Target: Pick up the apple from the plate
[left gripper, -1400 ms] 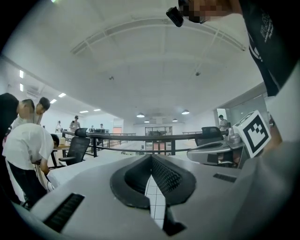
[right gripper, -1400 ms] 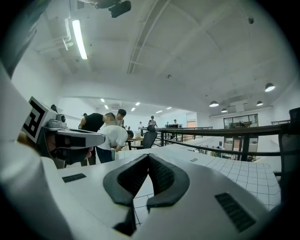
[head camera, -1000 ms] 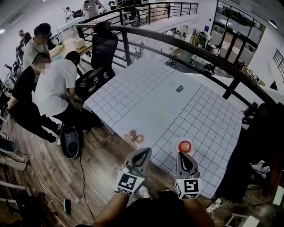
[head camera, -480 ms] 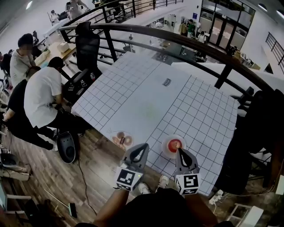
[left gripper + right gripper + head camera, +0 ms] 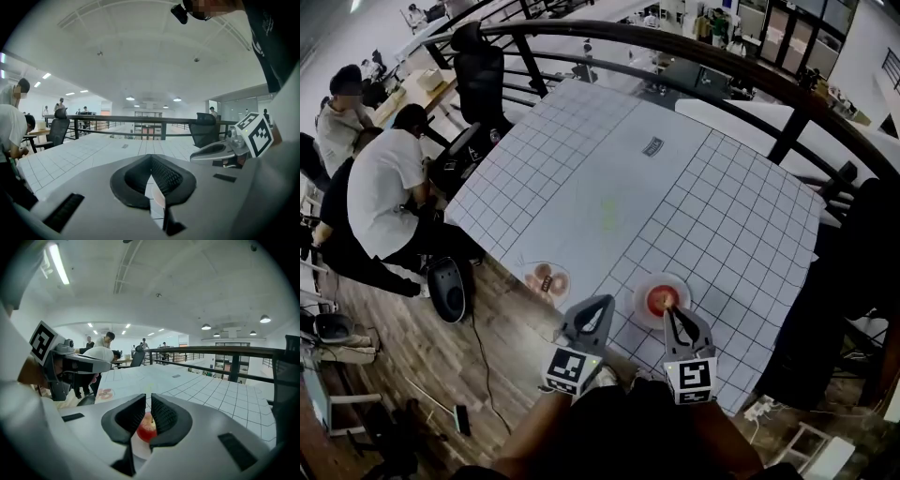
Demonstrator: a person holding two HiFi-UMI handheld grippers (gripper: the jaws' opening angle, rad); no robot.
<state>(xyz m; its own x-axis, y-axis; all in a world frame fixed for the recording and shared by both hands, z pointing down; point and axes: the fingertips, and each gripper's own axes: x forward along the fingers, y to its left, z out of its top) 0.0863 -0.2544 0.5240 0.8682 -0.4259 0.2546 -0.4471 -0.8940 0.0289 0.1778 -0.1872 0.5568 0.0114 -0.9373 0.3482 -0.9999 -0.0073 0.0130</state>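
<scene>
Left gripper (image 5: 151, 157), right gripper (image 5: 148, 399) — jaws clenched, empty; apple (image 5: 146, 428) on plate (image 5: 681, 285) seemingly just beyond right.

Red apple (image 5: 660, 300), white plate (image 5: 642, 294), white table (image 5: 581, 169) with dark grid.

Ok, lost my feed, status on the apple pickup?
Left gripper shut, right gripper barely cracking open, both empty. Apple on plate, just ahead of right gripper. Path clear.
</scene>
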